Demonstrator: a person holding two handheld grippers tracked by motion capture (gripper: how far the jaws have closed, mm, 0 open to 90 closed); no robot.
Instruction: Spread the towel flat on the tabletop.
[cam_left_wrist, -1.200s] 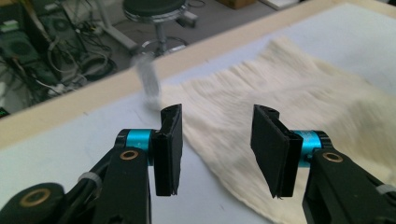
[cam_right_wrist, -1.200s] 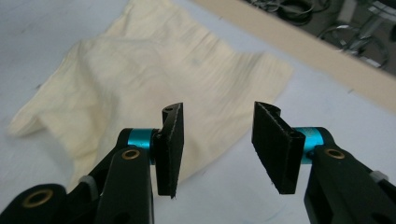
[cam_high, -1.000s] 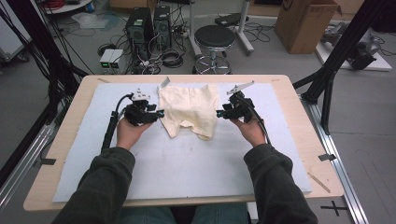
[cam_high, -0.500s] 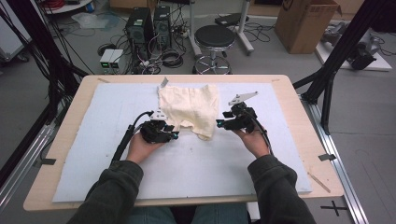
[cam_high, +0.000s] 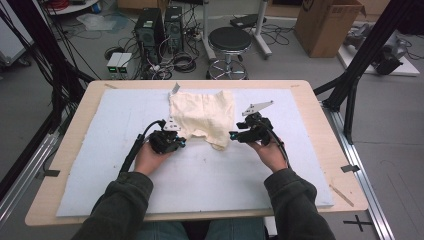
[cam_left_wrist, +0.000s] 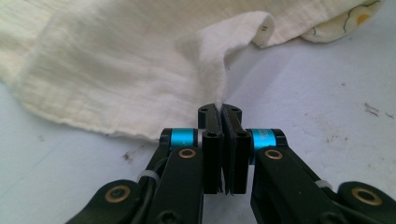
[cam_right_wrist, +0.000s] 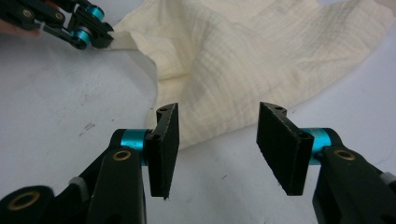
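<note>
A cream cloth garment (cam_high: 202, 112) lies rumpled on the pale mat (cam_high: 100, 165), toward the table's far middle. My left gripper (cam_high: 182, 144) is at the cloth's near left corner. In the left gripper view its jaws (cam_left_wrist: 220, 109) have just been closing and now pinch a raised fold of the cloth (cam_left_wrist: 116, 70). My right gripper (cam_high: 232, 135) is at the near right corner. Its jaws (cam_right_wrist: 218, 109) have been opening and stand apart, low over the mat, with the cloth's hem (cam_right_wrist: 233, 56) just beyond the pads and not touching them. The left gripper (cam_right_wrist: 100, 32) also appears there, far left.
The mat covers most of the wooden table (cam_high: 320, 115). Behind the table stand a black stool (cam_high: 230, 40), computer towers (cam_high: 160, 25) with cables, and a cardboard box (cam_high: 330, 25). Black frame posts (cam_high: 360, 65) rise at the right and left.
Both hands drew back from the cloth's sides to its near corners. The left gripper's jaws closed on a fold of the cloth. The right jaws opened slightly.
</note>
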